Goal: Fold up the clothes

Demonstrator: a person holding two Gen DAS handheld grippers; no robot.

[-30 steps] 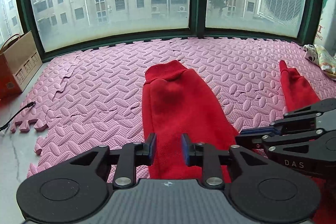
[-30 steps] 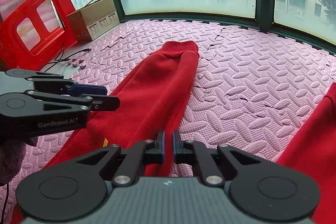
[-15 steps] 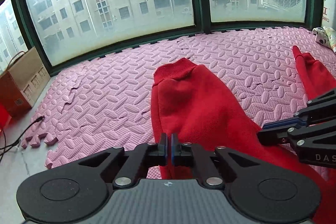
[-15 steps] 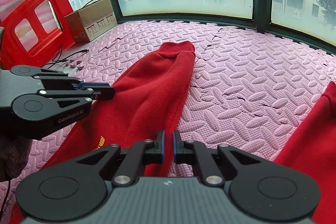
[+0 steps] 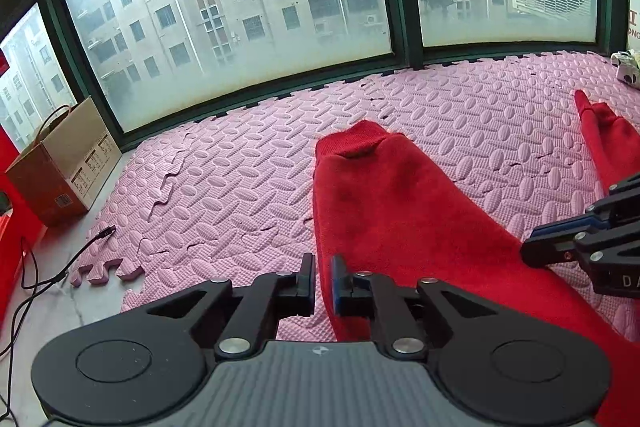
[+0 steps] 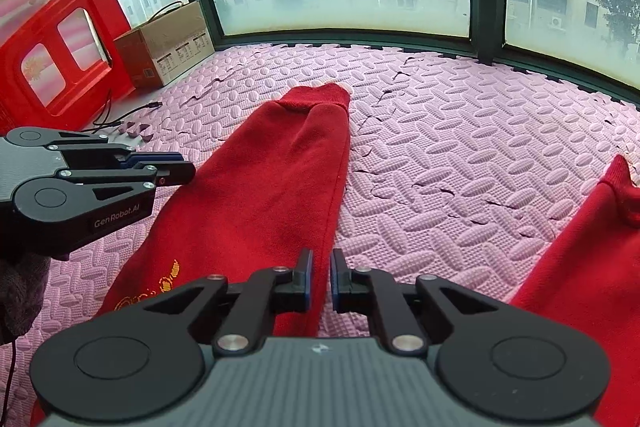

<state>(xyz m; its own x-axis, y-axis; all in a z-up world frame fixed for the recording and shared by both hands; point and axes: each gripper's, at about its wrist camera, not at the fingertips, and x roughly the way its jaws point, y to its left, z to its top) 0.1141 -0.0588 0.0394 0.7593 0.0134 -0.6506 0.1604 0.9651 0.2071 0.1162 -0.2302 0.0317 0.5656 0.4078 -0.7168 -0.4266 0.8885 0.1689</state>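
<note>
A red garment [image 5: 384,203] lies on the pink foam mat [image 5: 240,179], its ribbed cuff pointing toward the window. It also shows in the right wrist view [image 6: 272,187], with gold embroidery near the bottom. My left gripper [image 5: 323,277] is shut on the garment's left edge, cloth pinched between its jaws. My right gripper [image 6: 321,277] is shut on the garment's right edge. A second red sleeve or leg [image 5: 608,143] lies to the right, and shows in the right wrist view [image 6: 592,267].
A cardboard box [image 5: 60,163] stands at the left by the window. A red plastic chair [image 6: 60,39] stands beside the box. A black cable [image 5: 52,279] lies on the bare floor. A patterned cloth [image 5: 628,67] lies at the far right.
My left gripper closed on the garment's edge, then both grippers lifted the cloth; the views have risen and the garment hangs from the jaws.
</note>
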